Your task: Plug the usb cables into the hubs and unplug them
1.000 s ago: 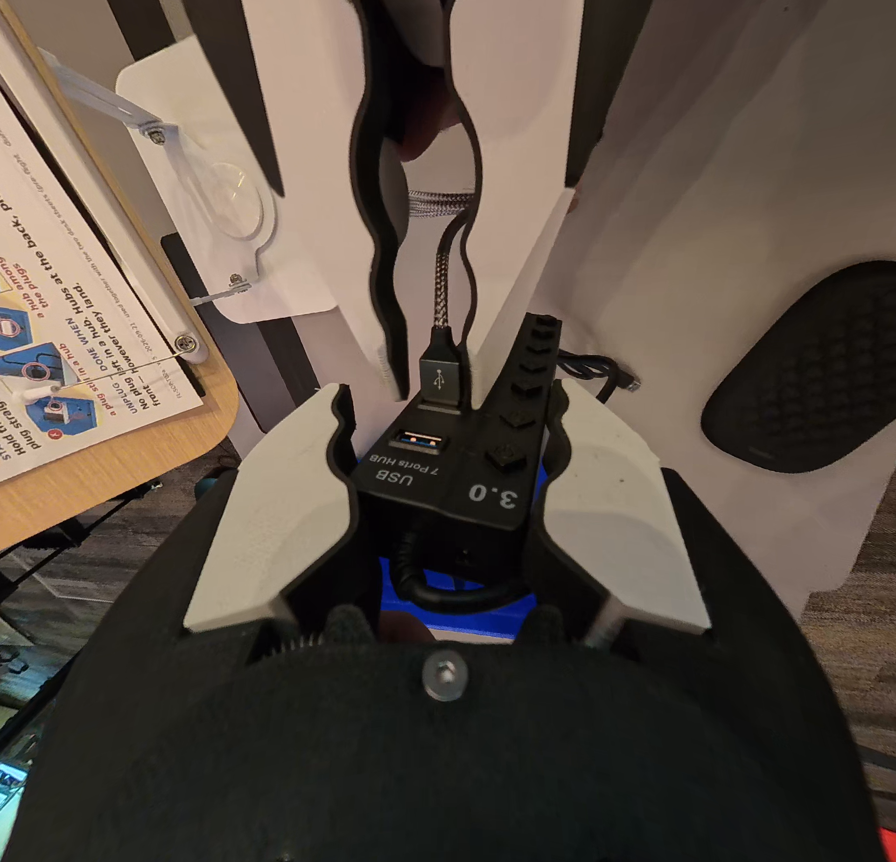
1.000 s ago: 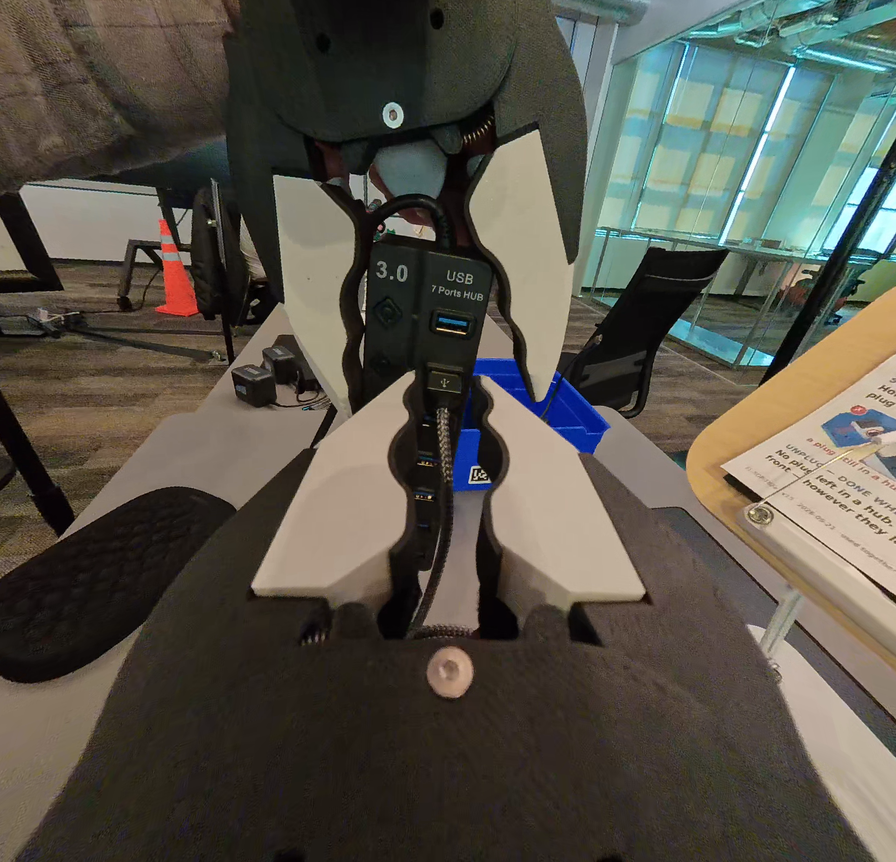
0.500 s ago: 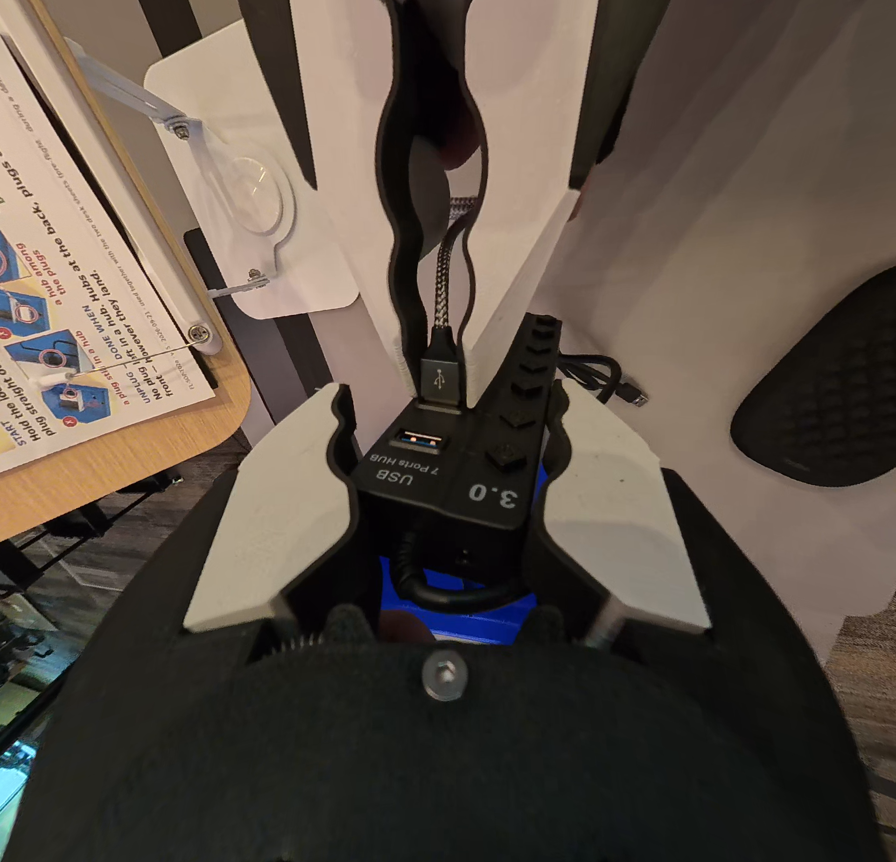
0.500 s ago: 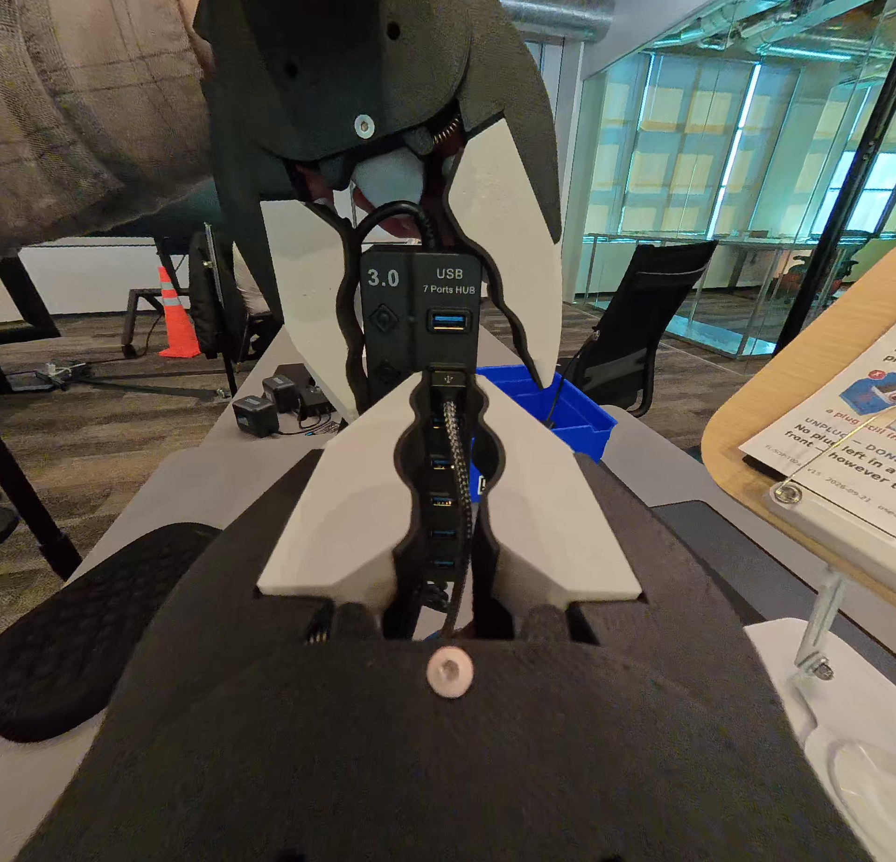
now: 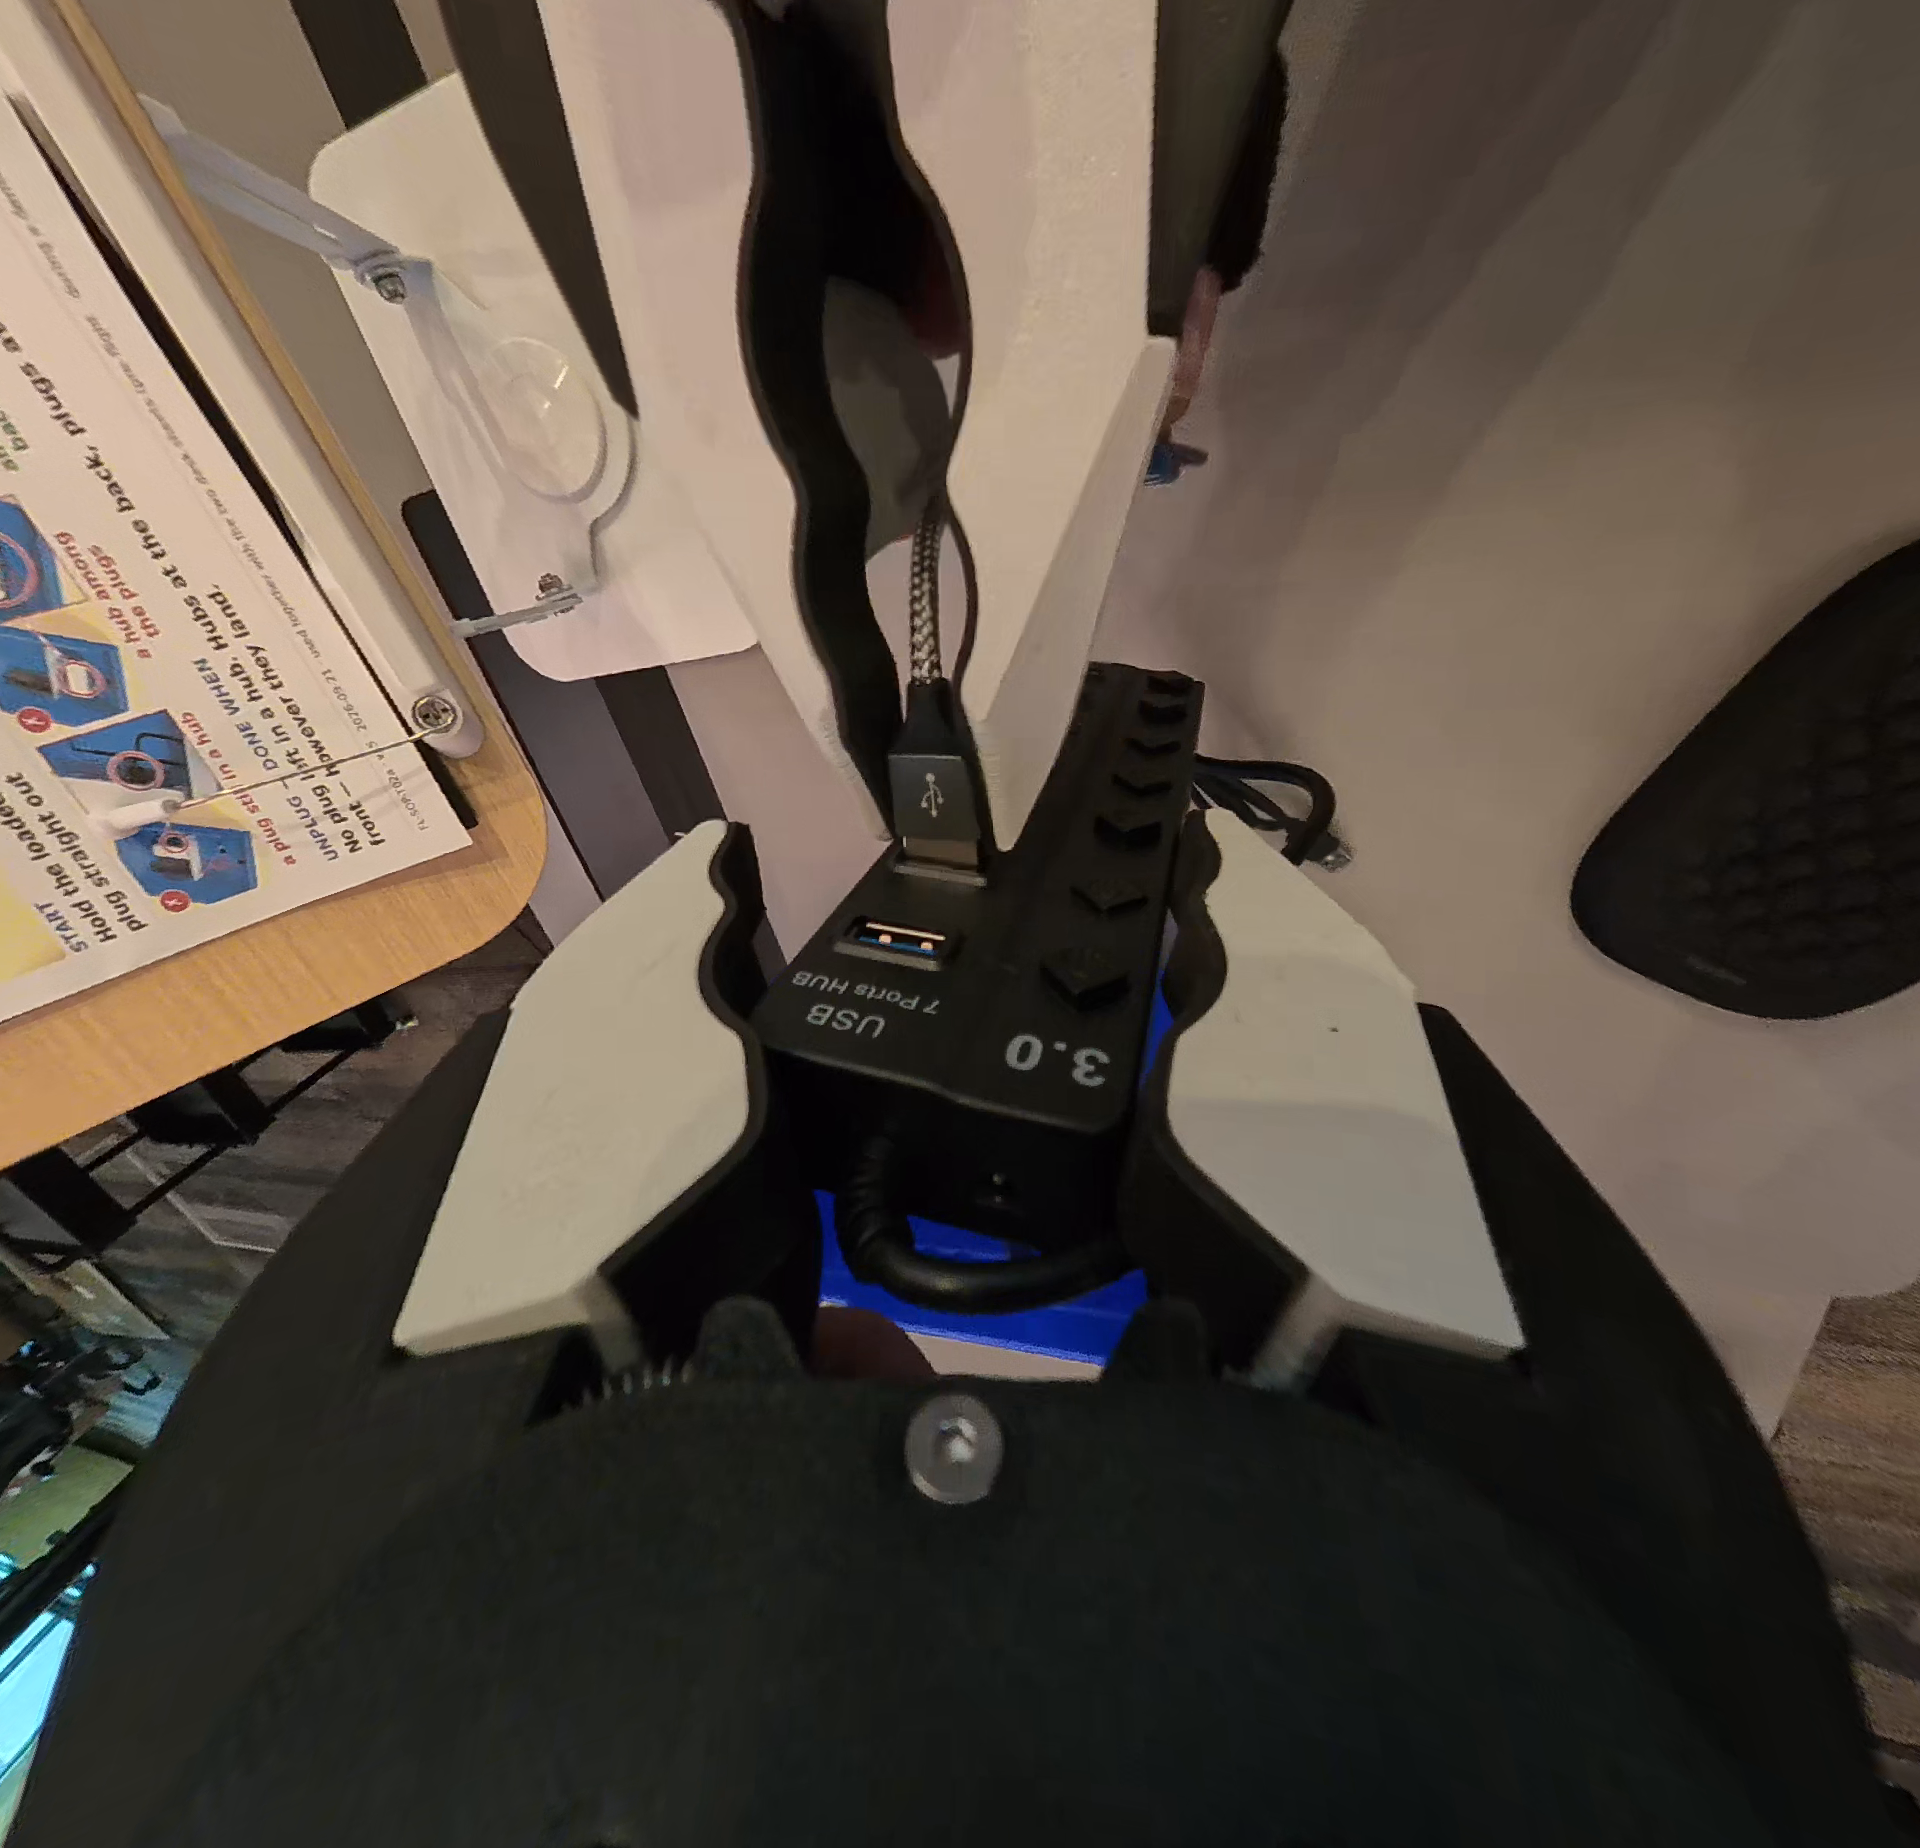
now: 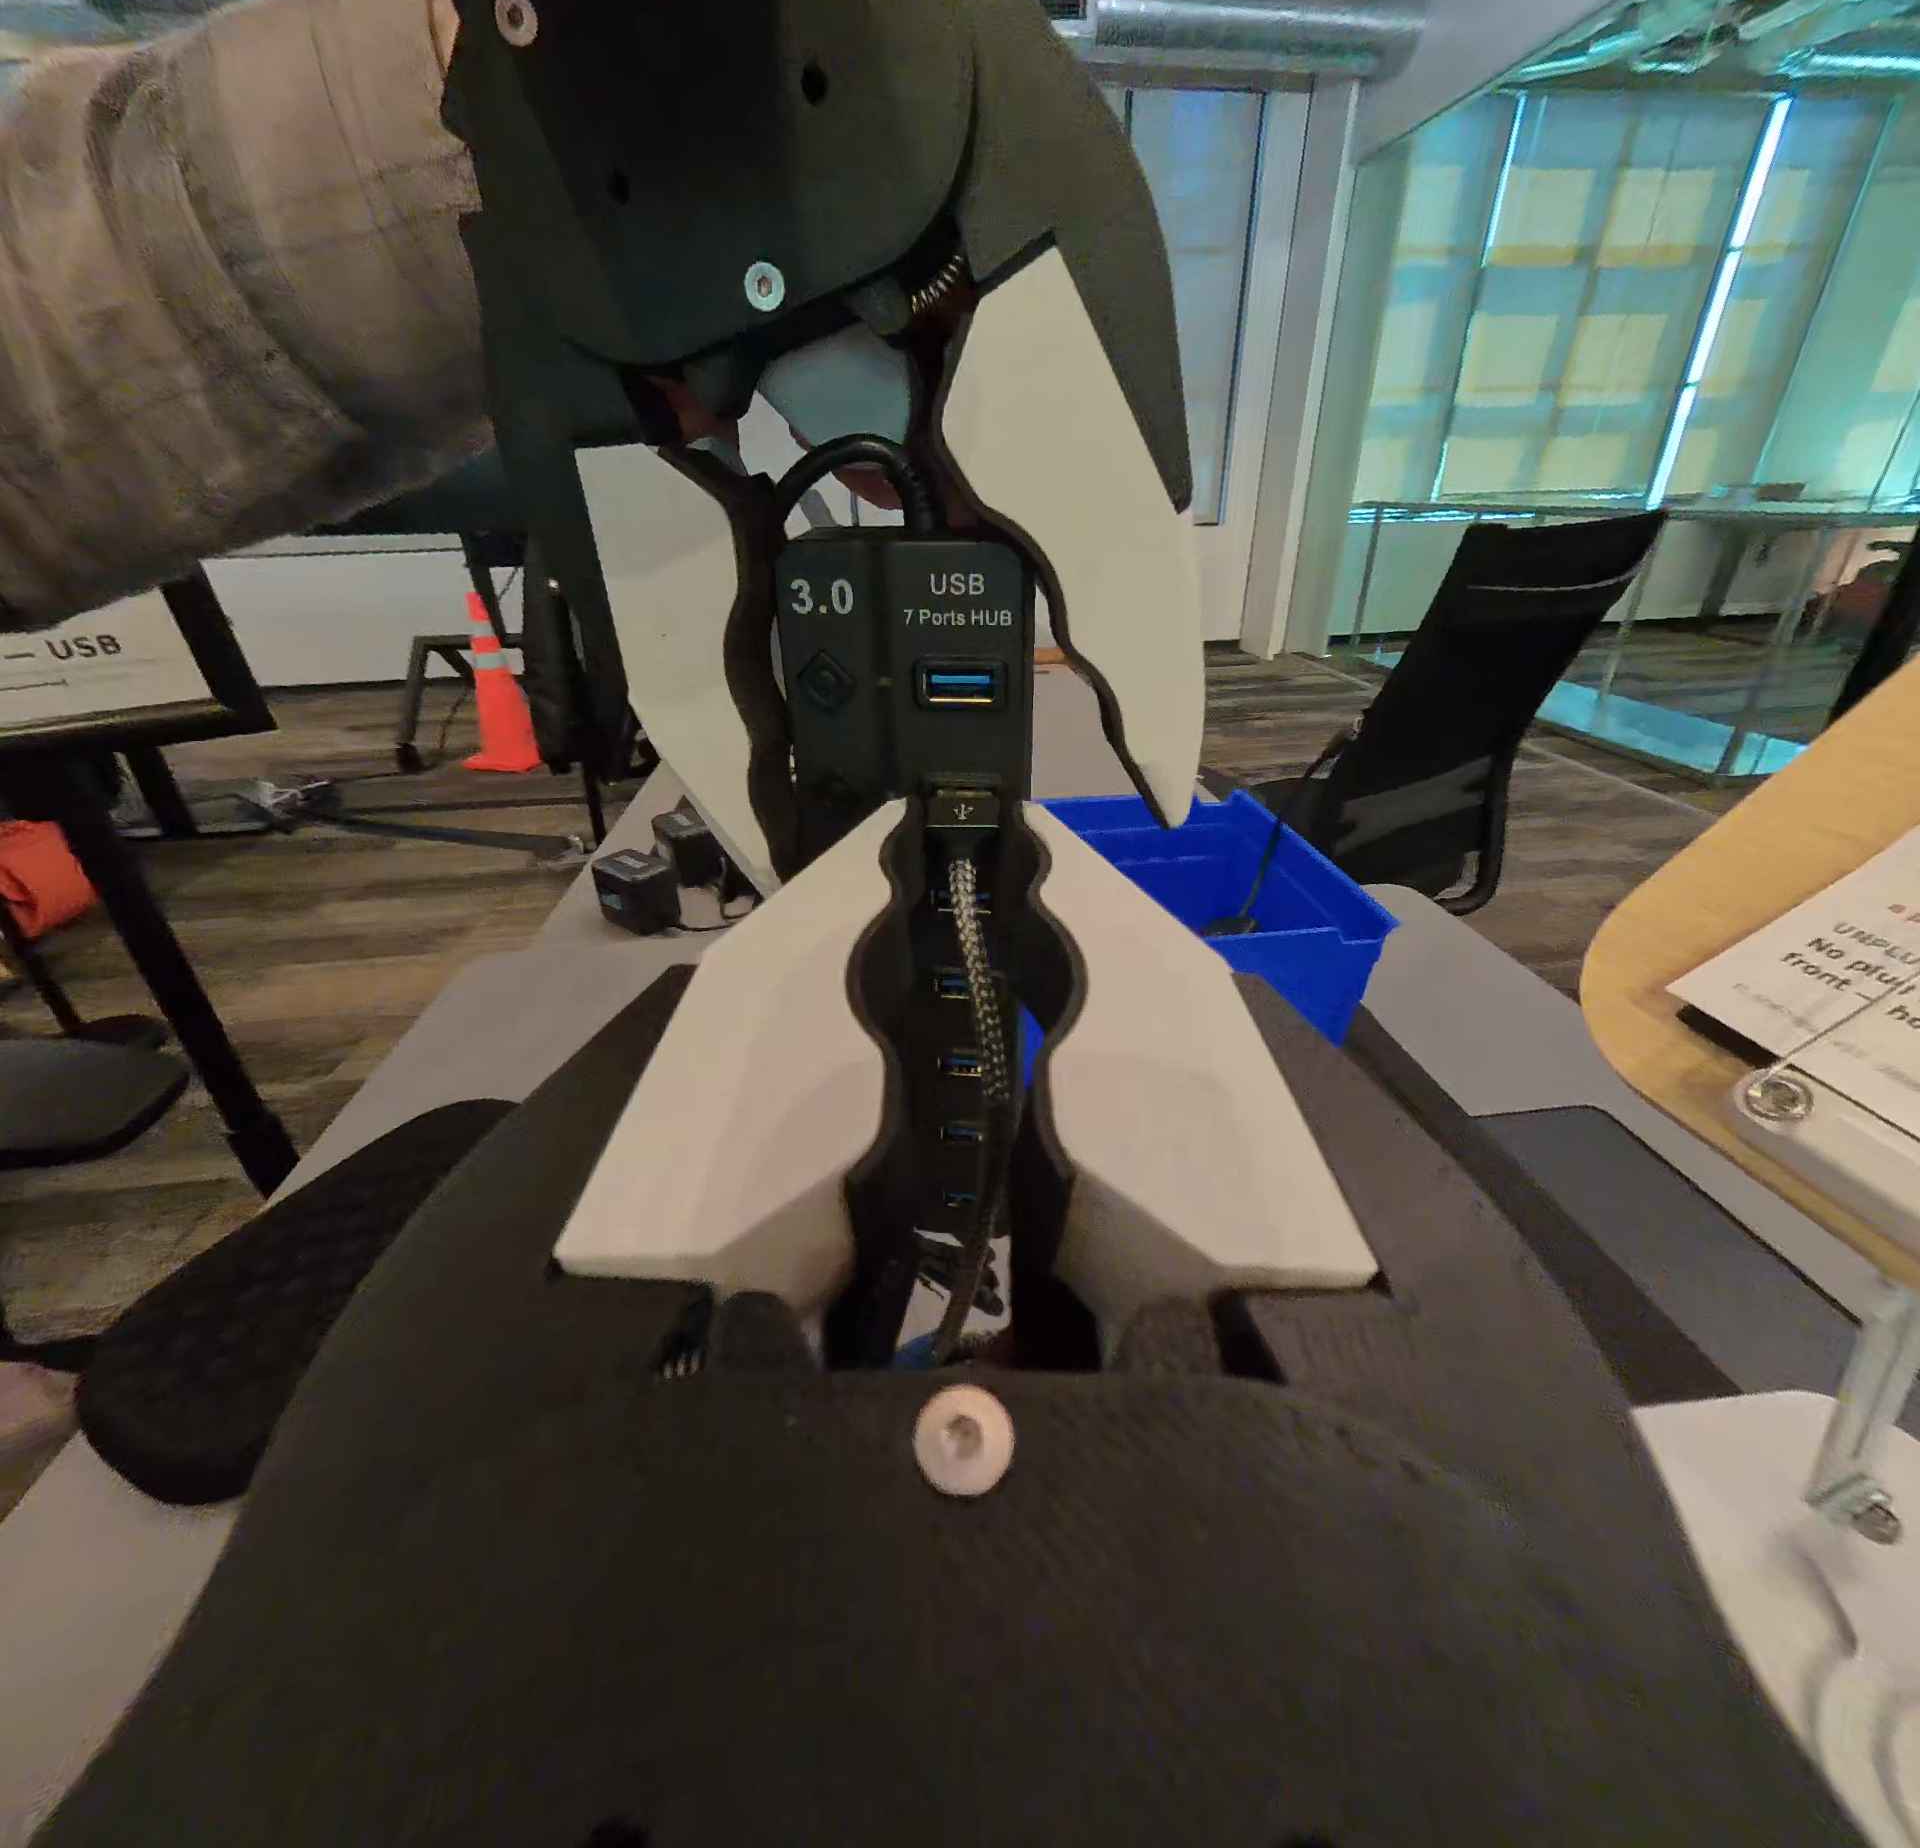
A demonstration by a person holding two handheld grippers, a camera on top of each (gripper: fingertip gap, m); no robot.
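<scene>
Black hub (image 5: 966, 1009) clamped in left gripper (image 5: 961, 925), braided cable's plug (image 5: 933, 796) seated.
Right gripper (image 6: 961, 811) pinches the plug.

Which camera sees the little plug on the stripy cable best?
The left wrist view. There the plug stands bare and big, stuck into the hub beside an empty port. In the right wrist view the plug is small, peeking out between the right gripper tips.
</scene>
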